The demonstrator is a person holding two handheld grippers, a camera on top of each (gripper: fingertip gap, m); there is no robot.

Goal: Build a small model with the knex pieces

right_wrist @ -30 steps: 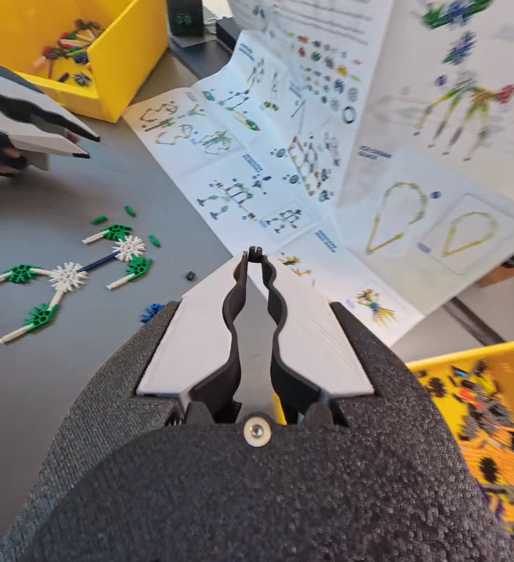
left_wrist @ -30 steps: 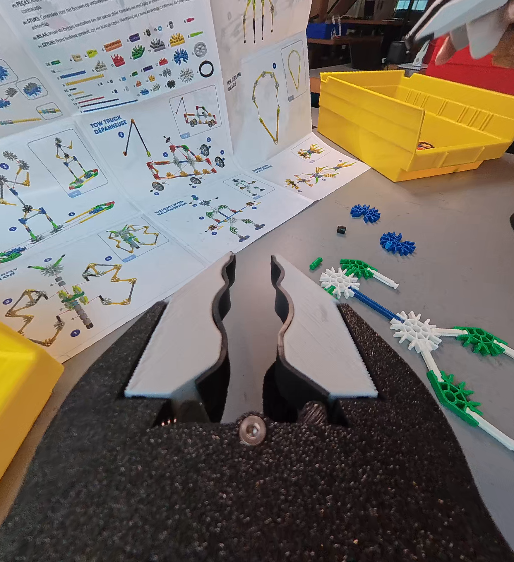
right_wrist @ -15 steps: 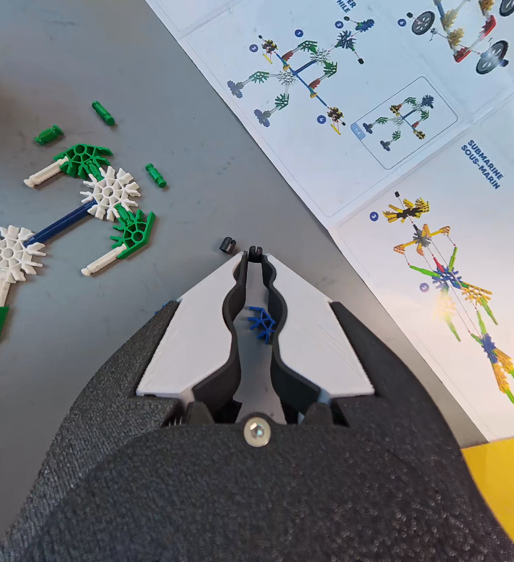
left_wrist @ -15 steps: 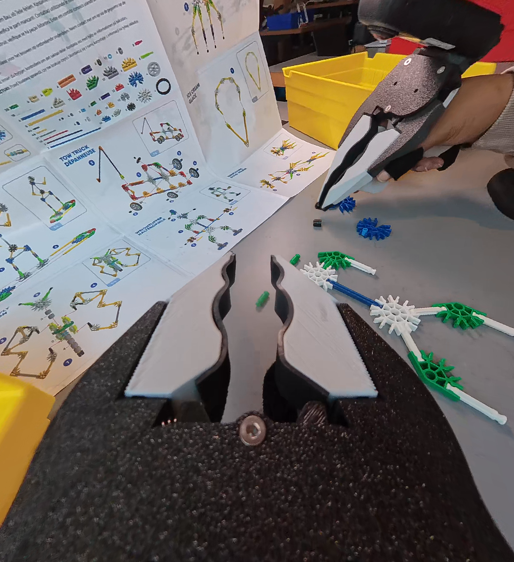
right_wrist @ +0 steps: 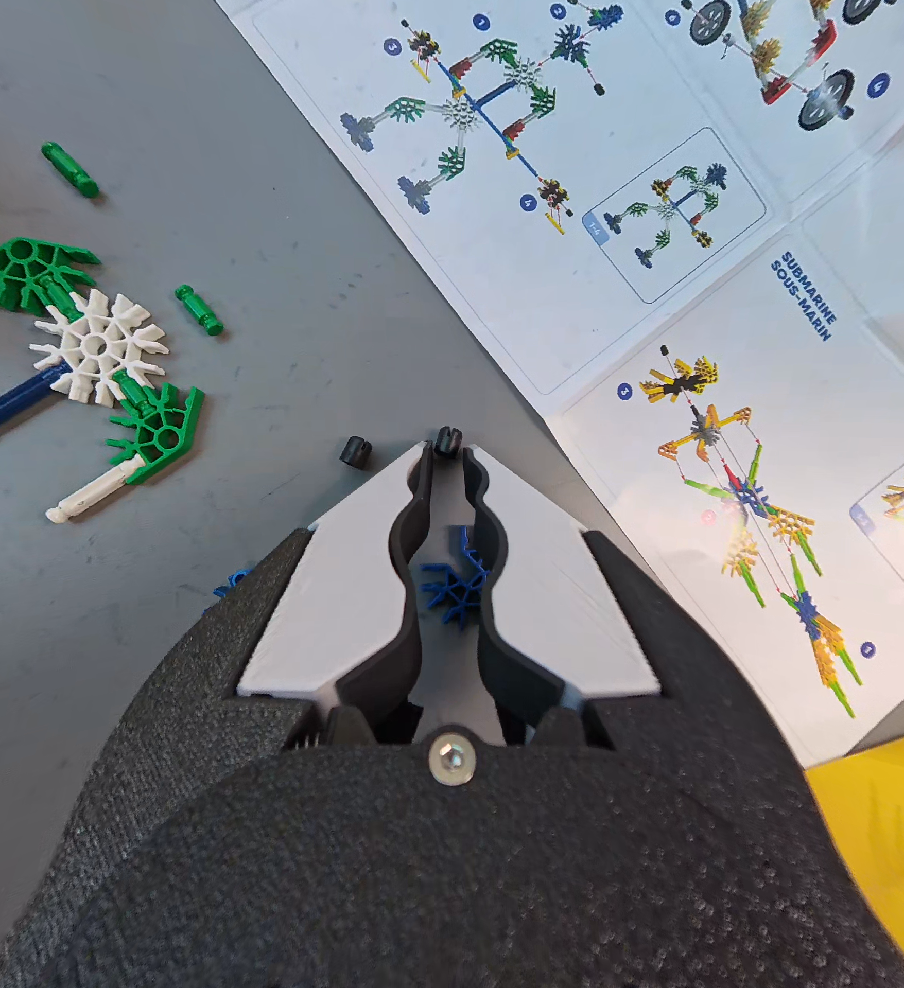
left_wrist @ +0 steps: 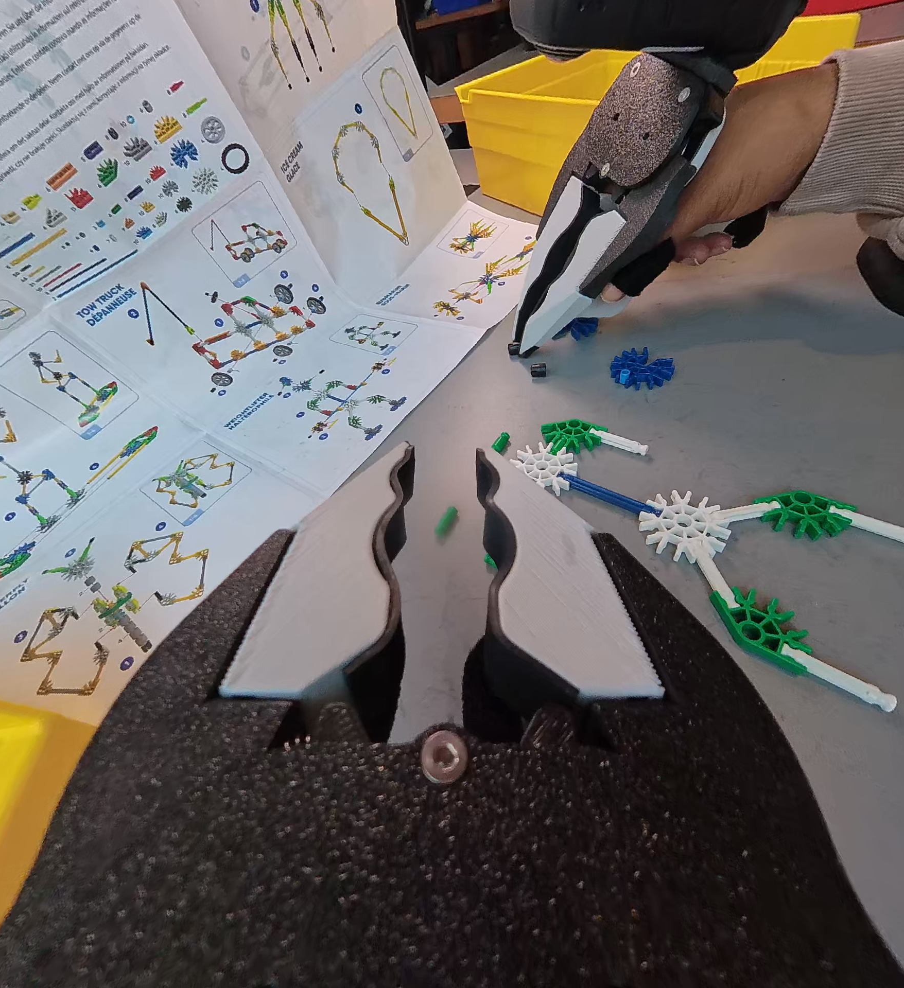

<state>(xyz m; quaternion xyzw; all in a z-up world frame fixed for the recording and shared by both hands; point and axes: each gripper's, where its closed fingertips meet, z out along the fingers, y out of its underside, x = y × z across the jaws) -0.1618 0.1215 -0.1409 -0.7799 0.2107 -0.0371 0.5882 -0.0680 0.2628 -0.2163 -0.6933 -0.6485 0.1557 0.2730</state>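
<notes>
R gripper [right_wrist: 447, 446] pinches a tiny black cap [right_wrist: 447, 439] at the very tips, jaws nearly pressed together, tips down at the grey table [right_wrist: 278, 214]. A second black cap [right_wrist: 356, 452] lies loose just beside, at 9 o'clock of the tips. L gripper [left_wrist: 444, 454] is spread and holds nothing; it hangs over the table w/ a short green rod [left_wrist: 446, 521] lying in view between its fingers. Risk, as I judge it: the cap is small, hard, smooth and roundish, held by only a sliver of fingertip, so it could squirt out sideways, roll, and get confused w/ its twin or slide under the instruction sheet [right_wrist: 653, 267] whose edge sits close at 2 o'clock. A blue spoked connector [right_wrist: 458, 588] lies on the table below the R fingers, so a low sweep could knock it. The built piece [left_wrist: 682, 521] at 3 o'clock of the L gripper looks light and only push-fitted, so prob. easy to nudge or pull apart. Materials: glossy moulded plastic throughout, i.e. white snowflake hubs, green fan-shaped connectors, a thin blue rod, white rods w/ knobbed ends. Fingers are pale ribbed plates w/ wavy black inner pads, bodies rough black speckled. Sheet is creased glossy paper; table matte, lightly scuffed; yellow bin [left_wrist: 519, 123] at 1 o'clock in the L view, smooth rigid plastic
</notes>
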